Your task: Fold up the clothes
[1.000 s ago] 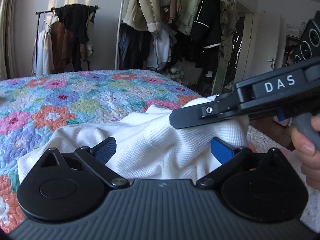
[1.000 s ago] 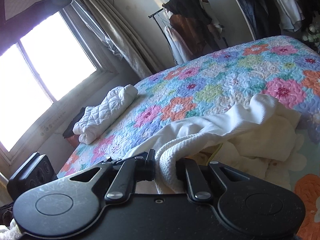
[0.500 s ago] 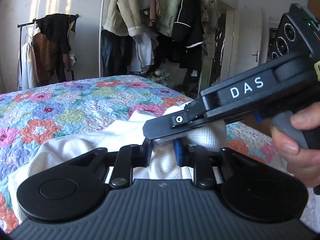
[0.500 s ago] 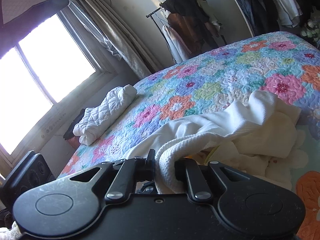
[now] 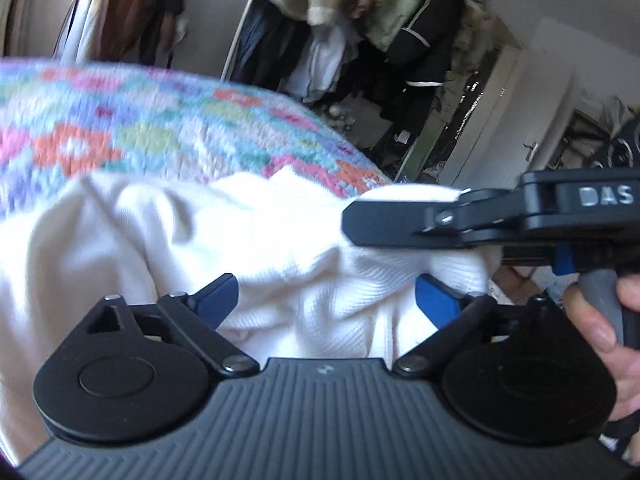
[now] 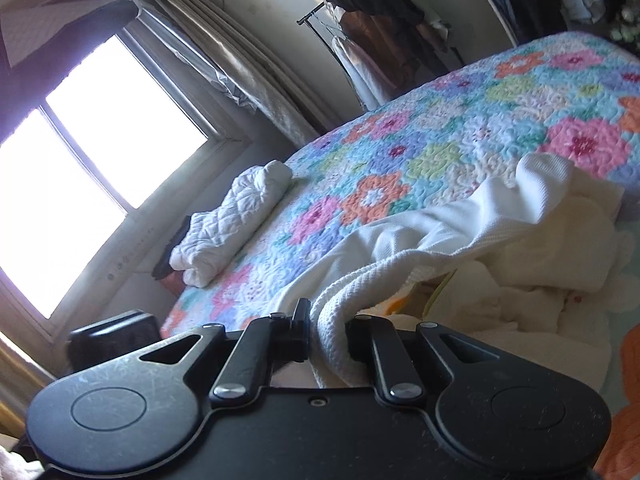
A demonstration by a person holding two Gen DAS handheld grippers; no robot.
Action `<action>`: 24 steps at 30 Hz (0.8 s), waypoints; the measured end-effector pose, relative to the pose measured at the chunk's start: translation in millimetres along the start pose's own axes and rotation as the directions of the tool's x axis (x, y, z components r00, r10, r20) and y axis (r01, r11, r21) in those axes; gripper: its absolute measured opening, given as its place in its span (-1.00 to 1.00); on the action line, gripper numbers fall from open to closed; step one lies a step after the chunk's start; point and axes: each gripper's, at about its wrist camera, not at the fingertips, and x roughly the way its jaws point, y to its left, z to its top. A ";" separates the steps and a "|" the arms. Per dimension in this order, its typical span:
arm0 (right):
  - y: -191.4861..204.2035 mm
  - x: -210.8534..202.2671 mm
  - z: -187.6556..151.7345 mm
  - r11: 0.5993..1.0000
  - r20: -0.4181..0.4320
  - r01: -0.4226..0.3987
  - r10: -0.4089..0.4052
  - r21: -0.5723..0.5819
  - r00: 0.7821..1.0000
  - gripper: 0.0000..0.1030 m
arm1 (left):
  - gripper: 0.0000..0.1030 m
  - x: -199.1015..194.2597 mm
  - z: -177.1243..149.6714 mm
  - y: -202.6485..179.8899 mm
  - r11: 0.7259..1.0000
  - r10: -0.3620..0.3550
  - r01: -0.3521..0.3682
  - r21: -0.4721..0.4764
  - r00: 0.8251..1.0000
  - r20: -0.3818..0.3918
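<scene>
Presently:
1. Floral quilt [image 6: 460,128]: covers the bed.
2. White knit garment [image 6: 460,232]: rumpled on the quilt.
3. Right gripper [image 6: 328,336]: clamped on the garment's edge.
4. Left gripper [image 5: 326,300]: jaws just reopened, spread apart, fabric loose between.

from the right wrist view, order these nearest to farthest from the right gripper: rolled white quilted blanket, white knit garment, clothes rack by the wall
1. white knit garment: pinched between the right gripper fingers, trailing off to the right.
2. rolled white quilted blanket: left of centre, at the bed's window-side edge.
3. clothes rack: top centre, against the far wall beyond the bed.
</scene>
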 end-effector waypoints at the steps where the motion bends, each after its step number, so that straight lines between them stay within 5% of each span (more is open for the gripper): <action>1: -0.4 0.1 -0.1 1.000 -0.001 -0.002 0.002 0.004 1.000 -0.75 | 0.90 1.8 -0.6 1.7 1.000 -0.001 0.001 -0.010 1.000 -0.016; 10: 2.3 10.7 -0.6 0.975 -0.001 0.196 -0.197 -0.101 0.980 -0.75 | 0.75 22.5 -5.0 11.7 1.000 0.014 -0.013 0.008 0.987 -0.160; 21: -4.6 -1.1 5.9 1.000 0.019 -0.028 0.028 0.014 0.999 -0.74 | 0.81 7.1 2.7 -2.3 0.998 -0.035 0.034 0.051 0.999 0.027; 24: -10.9 -9.6 7.8 0.986 0.066 -0.131 0.124 0.101 0.990 -0.74 | 1.00 1.0 1.8 -12.5 0.992 -0.024 0.013 0.124 0.996 0.082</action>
